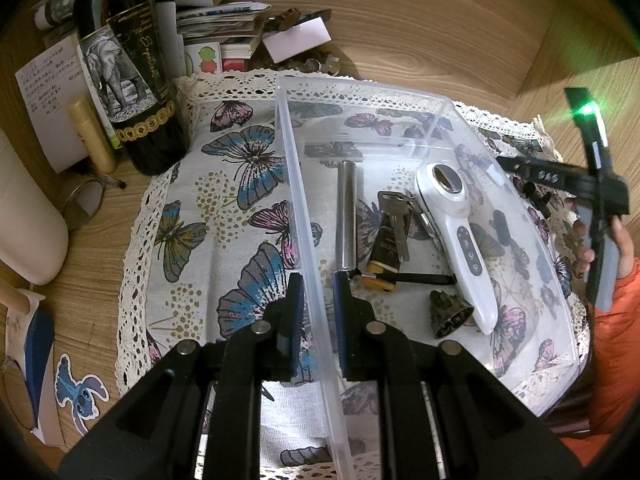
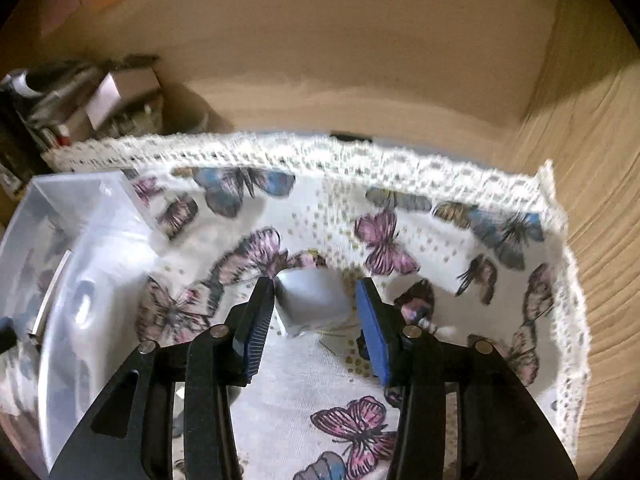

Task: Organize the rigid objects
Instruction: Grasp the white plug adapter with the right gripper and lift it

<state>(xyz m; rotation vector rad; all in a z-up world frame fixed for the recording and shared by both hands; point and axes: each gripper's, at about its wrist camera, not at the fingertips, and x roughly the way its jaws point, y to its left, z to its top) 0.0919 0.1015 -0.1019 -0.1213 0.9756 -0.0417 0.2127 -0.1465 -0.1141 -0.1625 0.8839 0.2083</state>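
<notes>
Left claw (image 1: pixel 316 312): pinched on bin (image 1: pixel 288 148) wall | right claw (image 2: pixel 316 312): parted round pale block (image 2: pixel 310 300), untouched | block: stiff, light; grip your flat sides.

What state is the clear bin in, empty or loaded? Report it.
Loaded. On the floor of the clear bin lie a metal tube, keys, a white handheld device and a small bell.

My clear plastic bin (image 1: pixel 400 96) looks glossy, the tube (image 1: pixel 347 216) is polished metal (mirror-smooth), over lace-edged cloth (image 1: pixel 224 184) on grained wood surface (image 1: pixel 440 20).
</notes>
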